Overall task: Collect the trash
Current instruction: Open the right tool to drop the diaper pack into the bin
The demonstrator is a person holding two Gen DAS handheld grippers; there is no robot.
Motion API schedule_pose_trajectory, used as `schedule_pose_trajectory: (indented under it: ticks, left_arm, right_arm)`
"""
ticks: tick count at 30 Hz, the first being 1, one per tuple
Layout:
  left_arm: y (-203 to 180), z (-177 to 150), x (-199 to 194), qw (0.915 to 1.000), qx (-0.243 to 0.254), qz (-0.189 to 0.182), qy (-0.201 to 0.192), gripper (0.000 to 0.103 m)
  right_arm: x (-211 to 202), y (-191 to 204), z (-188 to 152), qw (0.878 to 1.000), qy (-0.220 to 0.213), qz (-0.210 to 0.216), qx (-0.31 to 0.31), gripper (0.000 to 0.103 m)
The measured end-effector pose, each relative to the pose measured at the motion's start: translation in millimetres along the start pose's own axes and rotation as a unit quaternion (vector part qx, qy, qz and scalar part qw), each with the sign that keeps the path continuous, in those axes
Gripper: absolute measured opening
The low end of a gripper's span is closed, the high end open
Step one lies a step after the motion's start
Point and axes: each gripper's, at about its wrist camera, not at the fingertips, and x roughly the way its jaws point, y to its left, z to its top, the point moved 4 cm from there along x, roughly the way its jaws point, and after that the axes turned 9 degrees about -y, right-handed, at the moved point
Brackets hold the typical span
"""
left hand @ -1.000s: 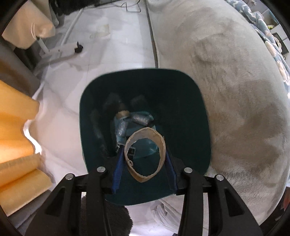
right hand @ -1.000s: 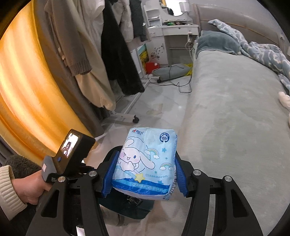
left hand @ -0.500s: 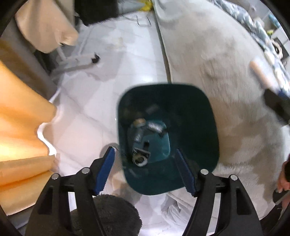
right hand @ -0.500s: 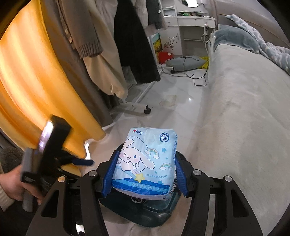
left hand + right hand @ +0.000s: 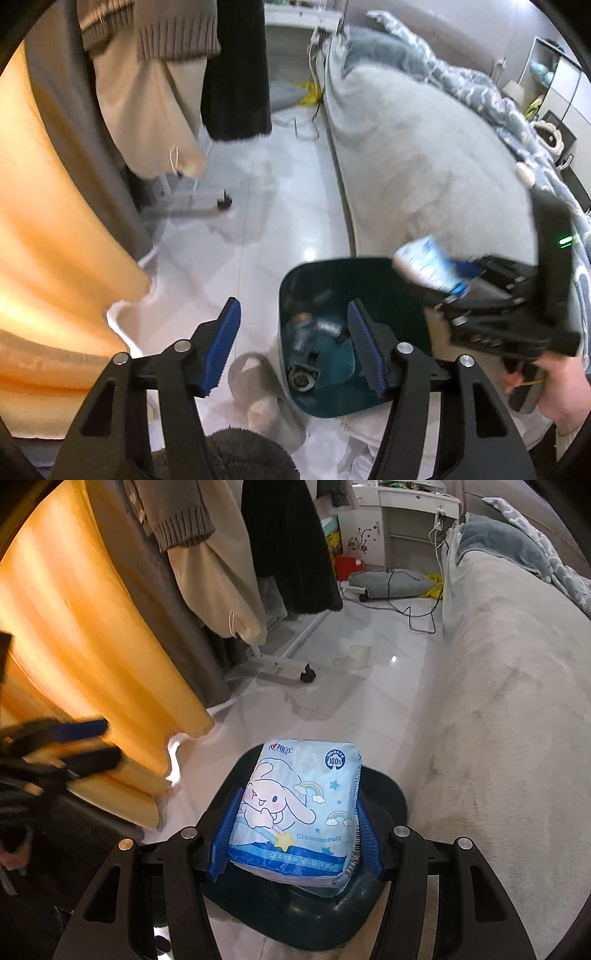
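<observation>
A dark teal bin (image 5: pixel 332 404) stands on the white floor beside the bed, with a cardboard tape ring (image 5: pixel 303 378) and other scraps at its bottom. My left gripper (image 5: pixel 291 306) hangs above the bin's left rim, its jaws closing with nothing between them. My right gripper (image 5: pixel 295 812) is shut on a light-blue tissue pack (image 5: pixel 299 771) printed with a cartoon rabbit, held just over the bin (image 5: pixel 388 797). In the left wrist view the pack (image 5: pixel 428 267) and right gripper (image 5: pixel 447 284) come in from the right, blurred. The right wrist view shows the left gripper (image 5: pixel 85 742) blurred at far left.
A grey bed (image 5: pixel 424 147) runs along the right. An orange curtain (image 5: pixel 55 221) hangs at the left, beside a clothes rack with hanging garments (image 5: pixel 166 92) and a wheeled base (image 5: pixel 223 201). A grey slipper (image 5: pixel 255 387) lies left of the bin. Cables (image 5: pixel 410 613) trail farther back.
The left gripper let go of the cardboard ring, which now lies in the bin, then rose and drew back to the left. The right gripper carried the tissue pack over the bin.
</observation>
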Motion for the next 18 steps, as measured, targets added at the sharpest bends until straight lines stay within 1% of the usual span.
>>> schedule_pose_trajectory:
  ticks: [4, 7, 13, 18]
  left_arm:
    - [-14.6, 9.2, -25.1, 0.9985, 0.023, -0.003, -0.05, 0.055]
    - [-24.8, 14.0, -41.2, 0.9961, 0.038, -0.006, -0.079, 0.055]
    - [-39.9, 19.8, -68.7, 0.9911, 0.041, -0.025, -0.124, 0.055]
    - [-48.3, 23.9, -85.3, 0.9871, 0.049, -0.027, -0.15, 0.055]
  right_arm:
    - [8.2, -1.1, -6.0, 1.0, 0.019, -0.003, -0.003, 0.058]
    - [13.4, 0.5, -9.8, 0.999, 0.033, -0.006, -0.01, 0.059]
    - [20.4, 4.1, -13.9, 0.999, 0.043, -0.011, -0.02, 0.059]
    - [25.3, 2.5, -15.3, 0.999, 0.047, -0.013, -0.018, 0.069]
